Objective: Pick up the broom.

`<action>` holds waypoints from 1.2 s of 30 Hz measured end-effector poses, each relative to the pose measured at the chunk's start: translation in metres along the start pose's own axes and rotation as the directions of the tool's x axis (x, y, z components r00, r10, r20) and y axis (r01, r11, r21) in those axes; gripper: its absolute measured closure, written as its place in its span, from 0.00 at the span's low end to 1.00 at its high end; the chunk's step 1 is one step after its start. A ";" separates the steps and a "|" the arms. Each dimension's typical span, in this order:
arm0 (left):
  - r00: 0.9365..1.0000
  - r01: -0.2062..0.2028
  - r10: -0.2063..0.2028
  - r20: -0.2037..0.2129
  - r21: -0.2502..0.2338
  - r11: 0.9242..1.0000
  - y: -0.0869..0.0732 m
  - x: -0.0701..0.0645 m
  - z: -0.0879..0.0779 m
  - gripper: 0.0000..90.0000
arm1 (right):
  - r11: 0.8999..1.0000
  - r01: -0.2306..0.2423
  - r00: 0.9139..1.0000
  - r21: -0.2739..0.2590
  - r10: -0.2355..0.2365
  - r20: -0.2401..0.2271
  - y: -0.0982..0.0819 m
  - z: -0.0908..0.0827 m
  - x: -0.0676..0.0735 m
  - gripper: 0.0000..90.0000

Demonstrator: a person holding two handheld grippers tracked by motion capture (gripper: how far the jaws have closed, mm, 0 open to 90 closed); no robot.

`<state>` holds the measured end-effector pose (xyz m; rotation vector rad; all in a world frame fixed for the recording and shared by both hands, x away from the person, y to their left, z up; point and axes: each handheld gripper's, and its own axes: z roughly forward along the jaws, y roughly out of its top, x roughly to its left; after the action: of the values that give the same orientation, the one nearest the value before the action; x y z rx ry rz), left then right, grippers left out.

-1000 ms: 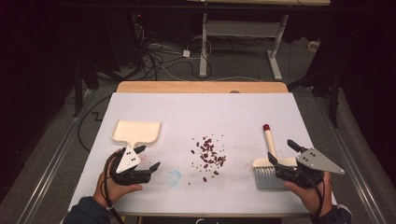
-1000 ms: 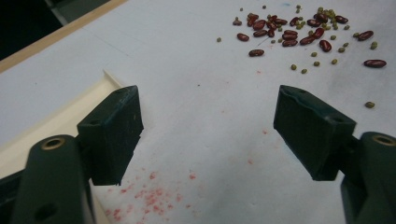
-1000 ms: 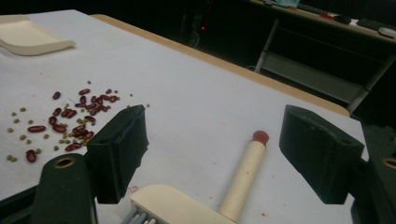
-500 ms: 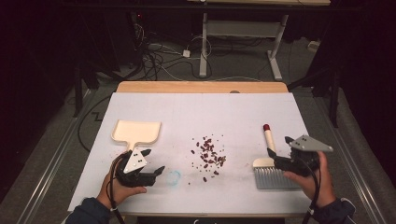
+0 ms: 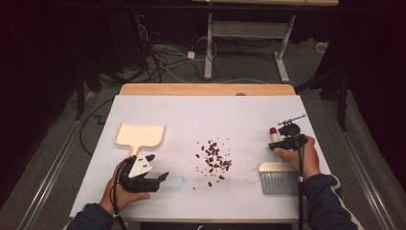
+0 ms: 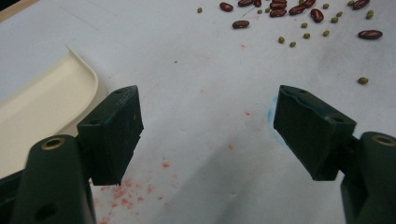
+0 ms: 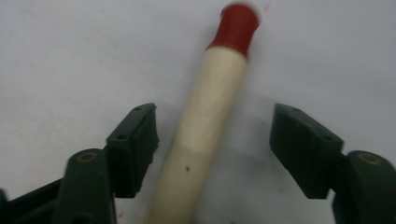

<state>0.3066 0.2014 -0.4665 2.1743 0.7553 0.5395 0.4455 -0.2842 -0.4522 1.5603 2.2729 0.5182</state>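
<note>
My right gripper (image 7: 212, 140) has its jaws apart on either side of the brush handle (image 7: 205, 121) at the right of the desk (image 5: 201, 110) — its long axis runs away from me. My left gripper (image 6: 210, 130), also apart, waits near the dustpan (image 5: 140, 135).

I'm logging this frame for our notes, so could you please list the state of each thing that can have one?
Left gripper: open, empty, above bare table beside the dustpan.
Right gripper: open, jaws either side of the brush handle, not closed on it.
Brush: lying flat, bristles toward the person.
Dustpan: lying flat, empty.
Beans: scattered loose mid-table.
</note>
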 end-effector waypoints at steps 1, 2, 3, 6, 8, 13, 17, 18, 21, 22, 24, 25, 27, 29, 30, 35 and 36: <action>1.000 -0.002 0.002 0.000 0.002 1.000 0.000 0.000 0.000 0.26 | 1.000 -0.006 1.000 -0.019 0.006 -0.015 0.000 0.001 -0.002 0.39; 1.000 -0.003 0.003 0.001 0.005 1.000 0.000 0.000 0.000 0.26 | 1.000 0.006 1.000 -0.018 -0.006 -0.019 0.001 0.000 -0.001 0.46; 1.000 -0.004 0.004 0.003 0.007 1.000 0.000 -0.001 0.000 0.26 | 1.000 0.021 0.999 -0.022 -0.021 -0.036 0.001 -0.001 0.000 0.53; 1.000 -0.011 0.011 0.009 0.015 1.000 0.000 -0.001 0.001 0.26 | 0.998 0.064 0.996 -0.026 -0.065 -0.060 0.001 -0.002 0.003 0.66; 1.000 -0.014 0.014 0.013 0.017 1.000 0.000 -0.002 0.002 0.26 | 0.997 0.071 0.996 -0.022 -0.072 -0.056 0.001 -0.002 0.004 0.66; 1.000 -0.019 0.018 0.019 0.028 0.999 0.000 -0.002 0.004 0.26 | 0.996 0.087 0.994 -0.023 -0.088 -0.066 0.002 -0.002 0.003 0.69; 1.000 -0.016 0.016 0.014 0.021 1.000 0.001 -0.002 0.003 0.26 | 0.994 0.107 0.991 -0.023 -0.108 -0.073 0.005 -0.001 0.007 0.78; 1.000 -0.018 0.018 0.013 0.021 1.000 0.001 -0.002 0.002 0.26 | 0.992 0.121 0.990 -0.021 -0.122 -0.066 0.005 -0.001 0.008 0.78; 1.000 -0.017 0.016 0.015 0.021 1.000 0.001 -0.002 0.003 0.26 | 0.993 0.118 0.989 -0.027 -0.119 -0.082 0.004 -0.001 0.006 0.78; 1.000 -0.018 0.017 0.015 0.023 1.000 0.001 -0.001 0.003 0.26 | 0.992 0.118 0.989 -0.034 -0.120 -0.087 0.004 -0.001 0.005 0.78; 1.000 -0.014 0.014 0.017 0.023 1.000 0.001 -0.001 0.004 0.26 | 0.992 0.116 0.988 -0.041 -0.120 -0.099 0.004 -0.001 0.003 0.78; 1.000 -0.015 0.014 0.018 0.023 1.000 0.001 0.000 0.003 0.26 | 0.992 0.117 0.987 -0.047 -0.121 -0.107 0.003 -0.002 0.002 0.78; 1.000 -0.015 0.015 0.017 0.017 1.000 0.001 0.000 0.003 0.26 | 0.992 0.104 0.988 -0.075 -0.112 -0.108 0.003 -0.004 0.001 0.78; 1.000 -0.015 0.015 0.015 0.013 1.000 0.001 0.000 0.002 0.26 | 0.989 0.095 0.989 -0.116 -0.107 -0.103 0.002 -0.010 -0.001 0.78; 1.000 -0.016 0.016 0.015 0.012 1.000 0.001 0.000 0.001 0.26 | 0.986 0.090 0.989 -0.140 -0.104 -0.101 0.002 -0.014 -0.001 0.78; 1.000 -0.007 0.007 0.014 -0.007 1.000 0.002 -0.001 -0.002 0.26 | 0.960 0.073 0.991 -0.270 -0.100 -0.088 -0.003 -0.041 -0.003 0.78; 1.000 -0.005 0.005 0.015 -0.011 1.000 0.003 -0.001 -0.003 0.26 | 0.953 0.068 0.991 -0.297 -0.098 -0.087 -0.004 -0.047 -0.003 0.78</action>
<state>0.3052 0.2003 -0.4626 2.1680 0.7375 0.5283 0.4211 -0.2934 -0.4130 1.3140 2.1995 0.8839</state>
